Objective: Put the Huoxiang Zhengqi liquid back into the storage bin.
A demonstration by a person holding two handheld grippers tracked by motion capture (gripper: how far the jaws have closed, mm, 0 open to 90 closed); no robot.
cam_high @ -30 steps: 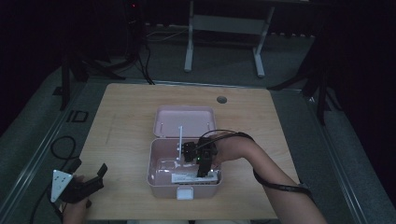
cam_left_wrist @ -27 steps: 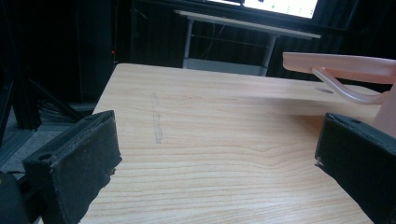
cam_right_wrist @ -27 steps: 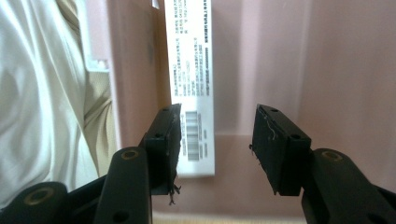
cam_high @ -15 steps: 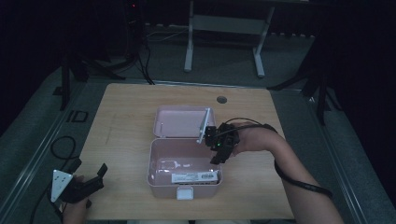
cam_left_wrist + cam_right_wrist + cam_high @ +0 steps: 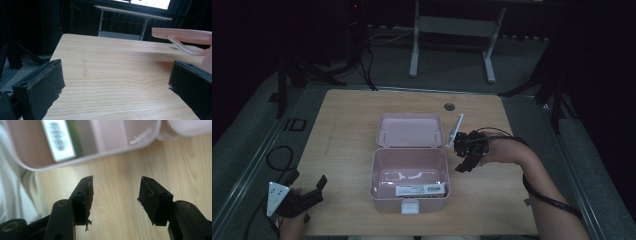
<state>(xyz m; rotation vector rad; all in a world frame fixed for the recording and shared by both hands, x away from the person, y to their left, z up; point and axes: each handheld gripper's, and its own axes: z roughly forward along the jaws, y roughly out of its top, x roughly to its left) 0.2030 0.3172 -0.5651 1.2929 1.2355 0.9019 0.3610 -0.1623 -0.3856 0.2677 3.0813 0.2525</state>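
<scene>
Centrally: pink box (image 5: 409,172) open (lid (image 5: 410,130) flat behind), label inside.

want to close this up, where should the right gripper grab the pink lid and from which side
Grip the far rim of the lid, coming from the far side of the table. The lid lies folded back flat behind the box, hinged along its near edge, so the far rim is the free edge that swings up. The right gripper is open beside it.
</scene>
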